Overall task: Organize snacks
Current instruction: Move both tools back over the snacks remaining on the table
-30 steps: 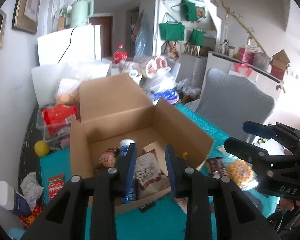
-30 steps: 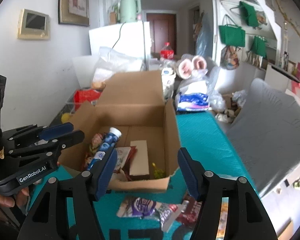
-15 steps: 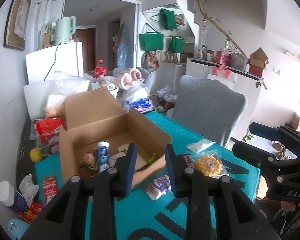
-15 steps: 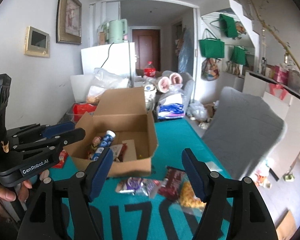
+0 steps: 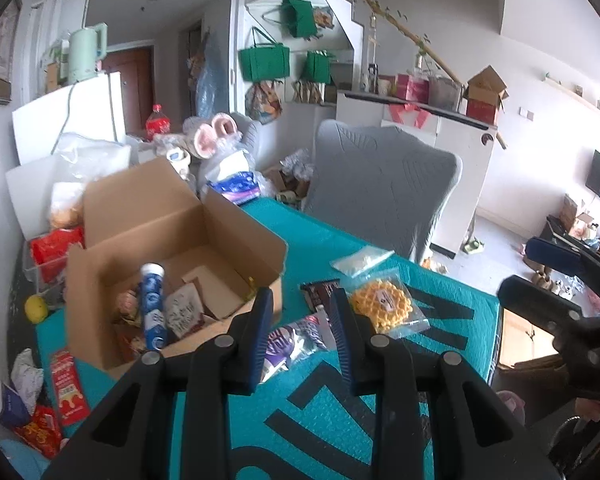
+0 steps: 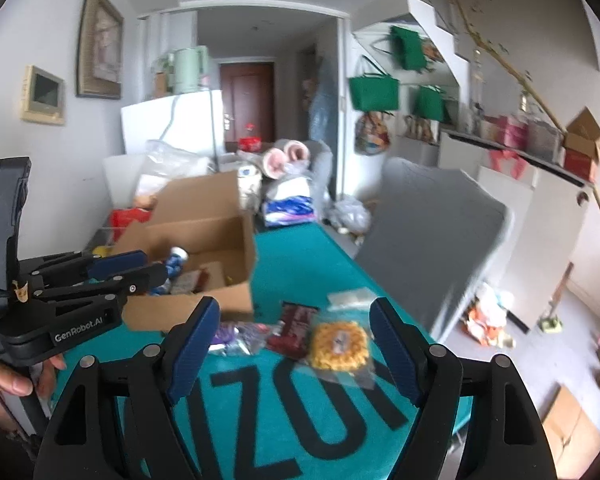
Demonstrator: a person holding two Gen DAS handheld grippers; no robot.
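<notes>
Cluttered living room, green bags [image 5: 264,58] on the far wall, grey chair [image 5: 380,184] behind the bench [image 5: 340,420], which has a teal cover with big black letters. Cardboard box [image 5: 172,240] sits open on the bench's left part, flaps up; inside it a blue tube [image 5: 152,306] with a white cap leans on the near wall, beside a pale packet [image 5: 184,312] and other wrappers too jumbled to tell. Loose snacks lie on the cover right of the box: purple packet [image 5: 296,338] just beside the box's near corner, dark brown bar [image 5: 320,290] next to it, yellow waffle [image 5: 380,304] in a clear bag, small white pouch [image 5: 360,258] farther back. Red packet [image 5: 68,384] lies on the bench left of the box, more red wrappers at the corner.

Left hand-held gripper [image 5: 300,316] hovers over the purple packet, jaws drawn in to their narrowest, nothing between them. Right hand-held gripper [image 6: 294,336] hovers above the bar and waffle, jaws spread and just been opening wider, nothing pinched. In the right wrist view the left hand-held gripper sits at left near the box, a hand [image 6: 16,376] on its grip. Right view is blurred.
</notes>
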